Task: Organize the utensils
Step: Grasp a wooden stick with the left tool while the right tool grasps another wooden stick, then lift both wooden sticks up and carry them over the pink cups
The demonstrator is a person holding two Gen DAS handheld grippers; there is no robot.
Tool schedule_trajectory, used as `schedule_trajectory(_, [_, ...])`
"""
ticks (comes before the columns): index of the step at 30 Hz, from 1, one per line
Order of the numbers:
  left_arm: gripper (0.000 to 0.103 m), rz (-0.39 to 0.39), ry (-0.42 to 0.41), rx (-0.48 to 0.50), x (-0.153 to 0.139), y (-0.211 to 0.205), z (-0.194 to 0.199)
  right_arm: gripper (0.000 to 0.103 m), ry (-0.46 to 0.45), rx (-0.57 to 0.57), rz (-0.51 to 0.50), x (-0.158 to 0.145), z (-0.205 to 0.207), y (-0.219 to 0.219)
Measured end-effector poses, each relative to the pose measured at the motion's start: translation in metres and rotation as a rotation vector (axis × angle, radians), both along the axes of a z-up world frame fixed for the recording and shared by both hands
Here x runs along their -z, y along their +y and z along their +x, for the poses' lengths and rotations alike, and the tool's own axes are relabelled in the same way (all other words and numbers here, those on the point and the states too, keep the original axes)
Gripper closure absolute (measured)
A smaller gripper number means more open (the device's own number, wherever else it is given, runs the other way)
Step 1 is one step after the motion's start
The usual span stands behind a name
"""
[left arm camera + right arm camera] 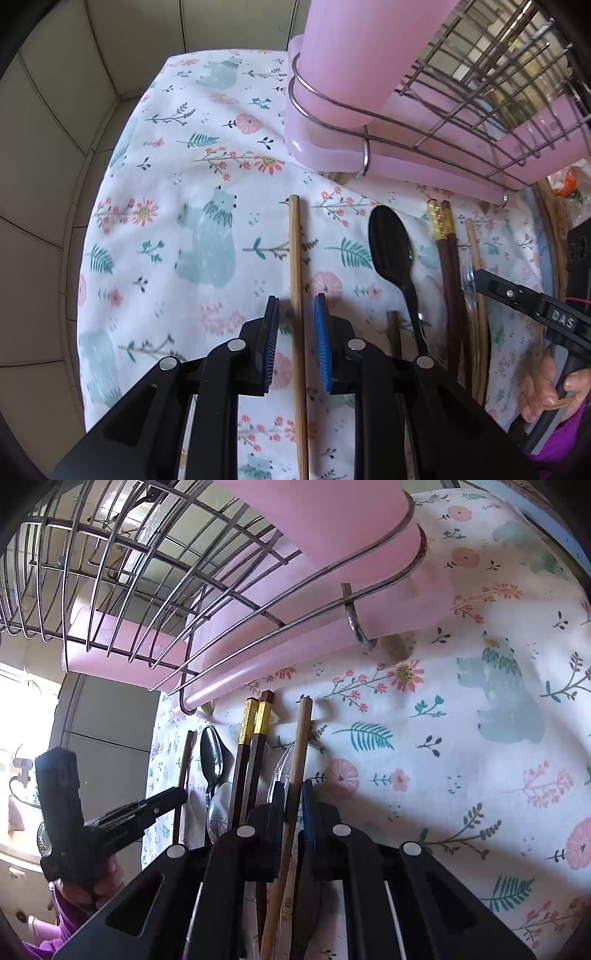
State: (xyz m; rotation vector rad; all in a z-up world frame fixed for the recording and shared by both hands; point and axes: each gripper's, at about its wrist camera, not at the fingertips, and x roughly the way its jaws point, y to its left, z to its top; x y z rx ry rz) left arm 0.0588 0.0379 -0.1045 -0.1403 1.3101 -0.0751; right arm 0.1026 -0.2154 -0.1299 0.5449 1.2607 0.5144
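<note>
Left wrist view: left gripper (pixel 295 325) straddles a bamboo chopstick (pixel 297 295) lying flat toward 12 o'clock, pads apart and clear of it, seemingly lining up a pick, while the right gripper (pixel 291 812) pinches another bamboo chopstick (pixel 301 738) below the pink rack (pixel 258 635).

Both wrist views steep down, close; share tablecloth (pixel 207 155).
</note>
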Motion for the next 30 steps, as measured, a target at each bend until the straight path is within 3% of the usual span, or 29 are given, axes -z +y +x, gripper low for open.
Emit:
schedule_trajectory(5, [0.086, 0.001, 0.006, 0.009, -0.001, 0.003, 0.007, 0.095, 0.000, 0.003, 0.008, 0.000, -0.001, -0.006])
schedule_trajectory(6, [0.097, 0.000, -0.002, 0.008, -0.002, 0.005, 0.006, 0.096, -0.003, 0.001, 0.005, -0.001, -0.002, -0.005])
schedule_trajectory(14, [0.097, -0.056, -0.090, -0.006, -0.031, 0.022, -0.024, 0.097, -0.057, 0.004, 0.009, -0.021, -0.018, -0.010])
schedule_trajectory(21, [0.097, -0.125, -0.288, -0.042, -0.080, 0.039, -0.057, 0.096, -0.189, 0.012, 0.041, -0.058, -0.042, -0.021])
schedule_trajectory(30, [0.097, -0.182, -0.598, -0.086, -0.158, 0.038, -0.078, 0.096, -0.538, 0.063, 0.045, -0.152, -0.066, -0.038])
